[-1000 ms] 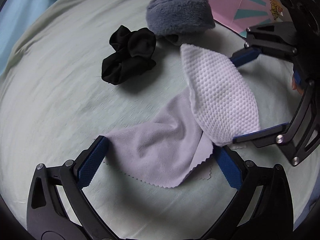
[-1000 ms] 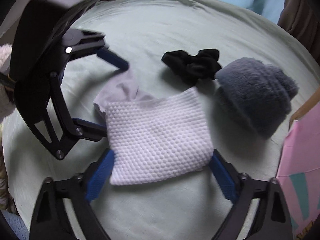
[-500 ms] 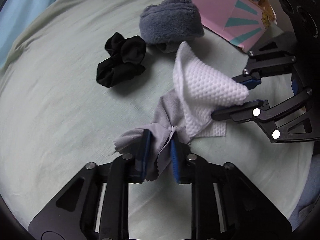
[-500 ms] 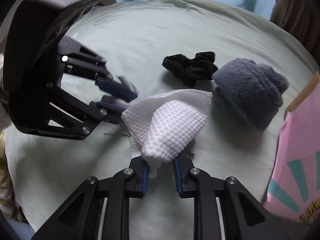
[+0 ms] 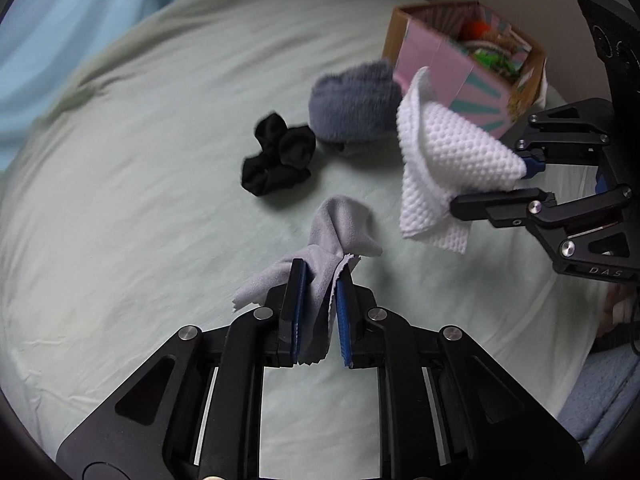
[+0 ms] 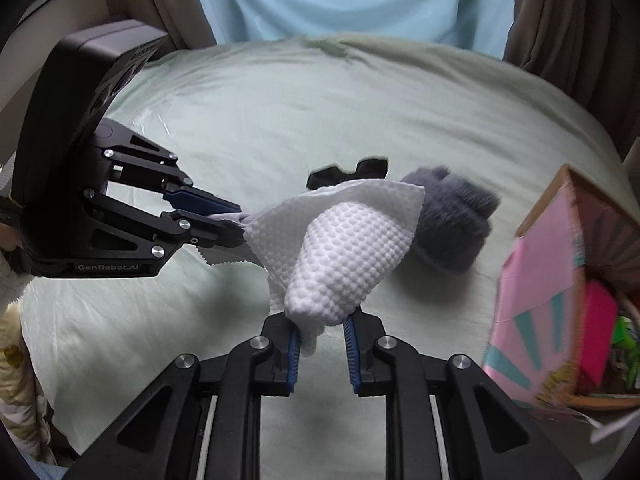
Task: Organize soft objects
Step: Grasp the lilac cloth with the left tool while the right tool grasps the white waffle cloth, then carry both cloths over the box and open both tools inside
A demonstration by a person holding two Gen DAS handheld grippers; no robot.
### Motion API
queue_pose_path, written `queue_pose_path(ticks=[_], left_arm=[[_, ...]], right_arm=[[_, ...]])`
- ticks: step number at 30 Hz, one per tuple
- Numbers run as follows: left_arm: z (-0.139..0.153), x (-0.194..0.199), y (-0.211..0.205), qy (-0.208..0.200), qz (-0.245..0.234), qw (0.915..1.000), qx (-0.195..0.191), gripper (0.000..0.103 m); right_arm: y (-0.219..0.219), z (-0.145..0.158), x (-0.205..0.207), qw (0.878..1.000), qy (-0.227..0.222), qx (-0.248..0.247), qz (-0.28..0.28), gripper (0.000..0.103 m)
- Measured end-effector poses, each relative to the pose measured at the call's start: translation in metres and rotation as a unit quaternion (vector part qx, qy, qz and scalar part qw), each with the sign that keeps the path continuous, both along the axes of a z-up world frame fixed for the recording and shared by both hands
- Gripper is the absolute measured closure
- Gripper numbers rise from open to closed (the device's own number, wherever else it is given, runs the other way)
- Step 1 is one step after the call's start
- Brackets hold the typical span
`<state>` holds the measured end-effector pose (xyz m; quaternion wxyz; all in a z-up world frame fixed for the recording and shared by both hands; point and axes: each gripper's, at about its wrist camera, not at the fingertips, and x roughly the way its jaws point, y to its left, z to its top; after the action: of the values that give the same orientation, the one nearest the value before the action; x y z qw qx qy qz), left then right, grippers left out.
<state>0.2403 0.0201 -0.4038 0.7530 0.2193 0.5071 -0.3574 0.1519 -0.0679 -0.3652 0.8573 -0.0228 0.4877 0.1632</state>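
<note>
While each gripper (image 5: 320,280) (image 6: 322,328) clamps a cloth (image 5: 340,232) (image 6: 352,248), colourful items (image 5: 492,54) inside pink box (image 5: 436,64).

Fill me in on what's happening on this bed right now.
A person is sorting soft things with a handheld gripper in each hand. The left gripper is shut on a lilac cloth, the right gripper on a white textured cloth, both lifted clear of the bed. A black scrunchie and a grey fuzzy item lie on the bed beside an open pink box.
</note>
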Motion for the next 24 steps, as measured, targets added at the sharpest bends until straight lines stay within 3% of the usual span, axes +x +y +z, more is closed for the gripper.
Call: queue_pose_path(ticks=[5,13,19,24], left_arm=[[0.053,-0.016,0.012,-0.015,0.037,0.9991,-0.014,0.091],[0.150,-0.037,0.021,-0.031,0.094,0.9926,-0.071,0.091],[0.205,-0.049,0.001,-0.043,0.105,0.9883,-0.102,0.091],[0.245,-0.053,-0.031,-0.049,0.104,0.9855,-0.125,0.091]], right_arm=[[-0.012,0.050,-0.012,0.999,-0.020,0.005,-0.027,0.085],[-0.022,0.135,-0.037,0.996,-0.058,-0.002,-0.068,0.085],[-0.043,0.195,-0.055,0.990,-0.083,-0.005,-0.110,0.085],[-0.075,0.223,-0.063,0.985,-0.095,-0.004,-0.145,0.085]])
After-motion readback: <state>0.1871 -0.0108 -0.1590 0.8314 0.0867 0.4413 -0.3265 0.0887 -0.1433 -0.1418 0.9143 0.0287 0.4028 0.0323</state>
